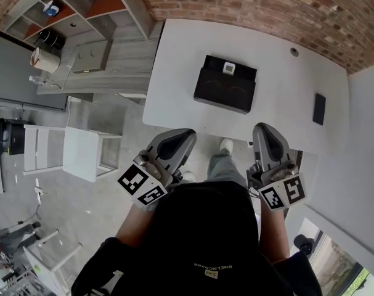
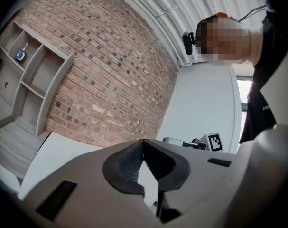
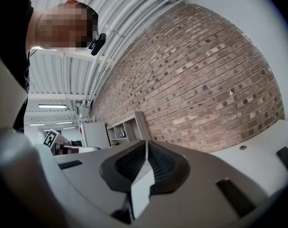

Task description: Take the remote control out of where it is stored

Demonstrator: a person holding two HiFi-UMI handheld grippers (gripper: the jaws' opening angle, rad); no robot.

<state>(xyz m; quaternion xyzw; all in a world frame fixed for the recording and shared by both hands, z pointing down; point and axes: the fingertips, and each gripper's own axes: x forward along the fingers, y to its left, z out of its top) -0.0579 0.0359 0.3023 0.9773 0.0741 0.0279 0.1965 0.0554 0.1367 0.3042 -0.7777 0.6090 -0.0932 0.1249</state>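
A black box lies in the middle of the white table, with a small white device at its far edge. No remote control shows inside or on it. A flat black slab lies apart at the table's right, also seen low on the right as the same slab. My left gripper hovers at the table's near edge, jaws closed together and empty. Further right along that edge, my right gripper is likewise shut on nothing. Both point level toward the brick wall.
A brick wall runs behind the table. A grey shelf unit with small items stands at the left, and a white chair sits on the floor below it. A round cable hole is near the table's far right.
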